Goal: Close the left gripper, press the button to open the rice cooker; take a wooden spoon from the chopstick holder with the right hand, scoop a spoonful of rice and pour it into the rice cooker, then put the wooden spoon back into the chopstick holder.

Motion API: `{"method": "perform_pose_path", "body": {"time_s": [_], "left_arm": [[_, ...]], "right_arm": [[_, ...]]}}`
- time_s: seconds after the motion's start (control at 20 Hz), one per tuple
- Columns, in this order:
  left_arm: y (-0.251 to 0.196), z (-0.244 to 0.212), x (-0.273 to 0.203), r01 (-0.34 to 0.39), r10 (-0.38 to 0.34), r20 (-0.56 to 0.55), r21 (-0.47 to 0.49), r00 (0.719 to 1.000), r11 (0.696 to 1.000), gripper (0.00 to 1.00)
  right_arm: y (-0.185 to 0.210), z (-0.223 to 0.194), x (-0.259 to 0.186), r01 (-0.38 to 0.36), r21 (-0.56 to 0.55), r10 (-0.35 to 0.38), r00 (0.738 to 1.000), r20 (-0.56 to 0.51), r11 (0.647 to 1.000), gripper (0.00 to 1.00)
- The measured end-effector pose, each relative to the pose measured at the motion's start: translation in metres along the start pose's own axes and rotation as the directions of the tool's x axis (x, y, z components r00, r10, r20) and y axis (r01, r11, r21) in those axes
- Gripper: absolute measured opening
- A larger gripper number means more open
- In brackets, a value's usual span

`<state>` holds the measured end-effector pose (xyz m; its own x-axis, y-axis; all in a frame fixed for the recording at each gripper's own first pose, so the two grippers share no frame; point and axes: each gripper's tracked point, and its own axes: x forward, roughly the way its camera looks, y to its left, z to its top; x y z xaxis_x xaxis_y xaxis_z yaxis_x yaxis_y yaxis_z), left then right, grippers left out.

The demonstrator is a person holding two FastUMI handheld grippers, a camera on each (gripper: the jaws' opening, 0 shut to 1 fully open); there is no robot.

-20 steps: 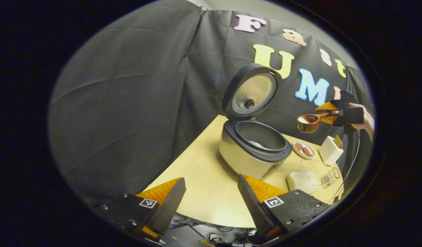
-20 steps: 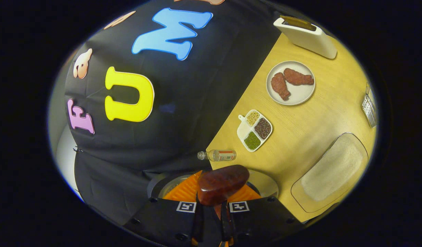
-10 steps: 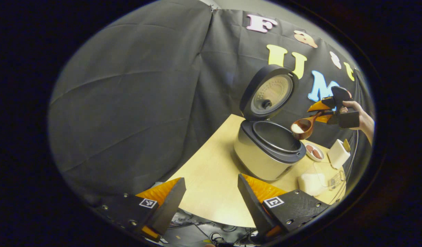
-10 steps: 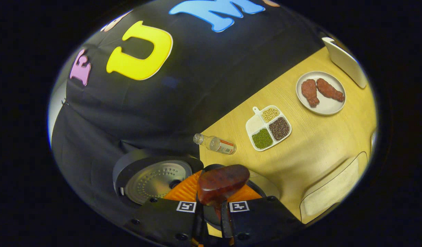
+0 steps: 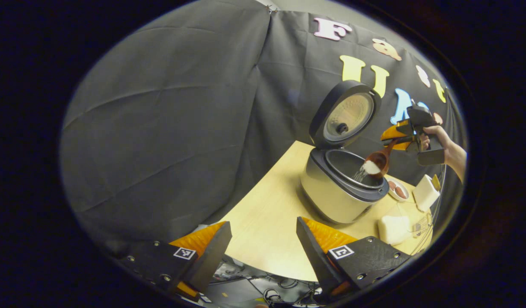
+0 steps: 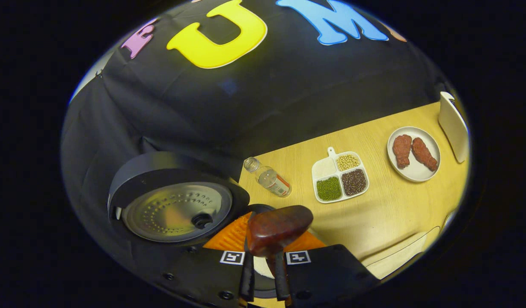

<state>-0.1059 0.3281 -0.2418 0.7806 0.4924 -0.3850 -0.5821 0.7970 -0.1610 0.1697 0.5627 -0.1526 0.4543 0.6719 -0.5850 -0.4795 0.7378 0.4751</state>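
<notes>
The rice cooker (image 5: 340, 194) stands on the table with its lid (image 5: 347, 116) swung up; the lid's inner plate (image 6: 173, 211) also faces the right gripper view. Over the pot the wooden spoon (image 5: 377, 161) is tipped, and white rice is falling from it. My right gripper (image 6: 265, 267) is shut on the spoon's handle, with the spoon's dark bowl (image 6: 278, 228) just ahead of its fingers. In the left gripper view that gripper (image 5: 410, 133) and the hand (image 5: 444, 147) holding it hang right of the cooker. My left gripper (image 5: 263, 252) stands open over the table's near edge, nothing between its fingers. The white chopstick holder (image 5: 425, 193) stands at the right.
Behind the cooker lie a small bottle (image 6: 269, 177), a divided dish of grains (image 6: 340, 179) and a plate with two pieces of meat (image 6: 413, 154). A clear tray of rice (image 5: 393, 229) sits near the front right. The chopstick holder (image 6: 453, 126) stands at the far right edge.
The right gripper has carried the spoon left over the open pot and tipped it, so rice now spills out. The left gripper has stayed open and drifted a little back.
</notes>
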Motion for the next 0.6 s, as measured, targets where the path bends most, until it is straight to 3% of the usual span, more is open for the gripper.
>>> {"method": "perform_pose_path", "body": {"time_s": [0.15, 0.2, 0.25, 0.3, 0.35, 0.4, 0.6], "left_arm": [[0.001, -0.001, -0.005, -0.005, 0.005, 0.004, 0.011, 1.0, 1.0, 0.96], [0.001, 0.001, -0.007, -0.004, 0.004, 0.004, 0.013, 1.0, 1.0, 0.96], [0.0, 0.001, -0.008, -0.004, 0.004, 0.003, 0.015, 1.0, 1.0, 0.96], [-0.002, 0.001, -0.008, -0.004, 0.004, 0.003, 0.017, 1.0, 1.0, 0.96], [-0.002, -0.002, -0.009, -0.005, 0.005, 0.002, 0.02, 1.0, 1.0, 0.96], [-0.003, -0.003, -0.01, -0.006, 0.006, 0.0, 0.022, 1.0, 1.0, 0.96], [-0.005, -0.01, -0.017, -0.012, 0.012, -0.007, 0.022, 1.0, 1.0, 0.96]], "right_arm": [[0.012, 0.0, -0.001, -0.009, -0.128, 0.011, 1.0, 0.02, 0.992, 0.17], [0.017, 0.001, -0.002, -0.013, -0.173, 0.02, 0.999, 0.041, 0.985, 0.21], [0.021, 0.004, -0.003, -0.017, -0.215, 0.032, 0.997, 0.065, 0.976, 0.17], [0.026, 0.005, -0.003, -0.022, -0.249, 0.044, 0.996, 0.082, 0.968, 0.21], [0.03, 0.005, -0.005, -0.027, -0.275, 0.055, 0.994, 0.092, 0.961, 0.17], [0.033, 0.003, -0.004, -0.035, -0.295, 0.065, 0.994, 0.091, 0.955, 0.21], [0.047, 0.001, -0.008, -0.067, -0.345, 0.107, 0.989, 0.098, 0.936, 0.21]]}}
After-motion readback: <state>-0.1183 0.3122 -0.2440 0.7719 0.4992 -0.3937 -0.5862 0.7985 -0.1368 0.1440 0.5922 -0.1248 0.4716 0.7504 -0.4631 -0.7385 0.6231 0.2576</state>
